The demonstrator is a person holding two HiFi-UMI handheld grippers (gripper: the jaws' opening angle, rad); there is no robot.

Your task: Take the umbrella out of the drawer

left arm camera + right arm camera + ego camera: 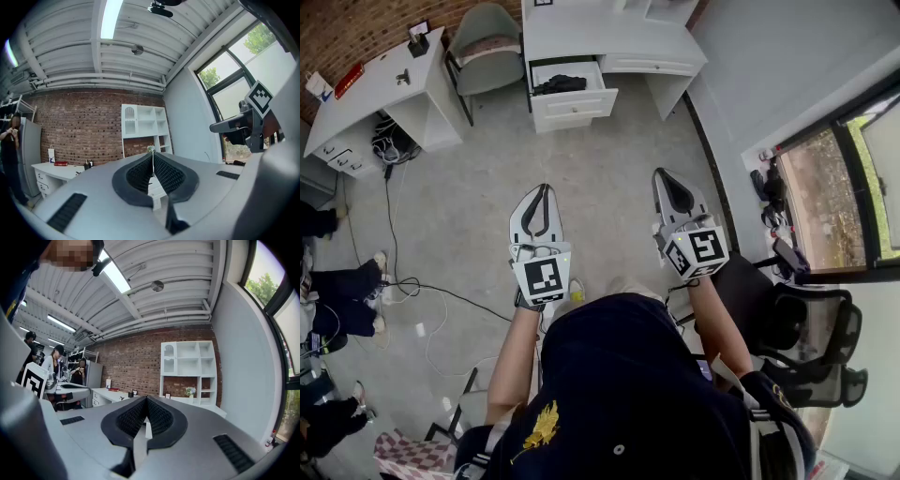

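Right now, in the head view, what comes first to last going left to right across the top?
White desk, green chair, open drawer with the umbrella inside, grey wall.

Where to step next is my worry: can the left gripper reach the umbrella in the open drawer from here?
Probably not yet: the left gripper, shut, hangs well short of the drawer, floor between them; the umbrella itself lies uncovered.

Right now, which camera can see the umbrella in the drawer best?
The head view. It looks down into the open drawer, where the umbrella lies as a dark bundle. The left gripper view and the right gripper view look level at the brick wall and white shelves; neither shows the umbrella.
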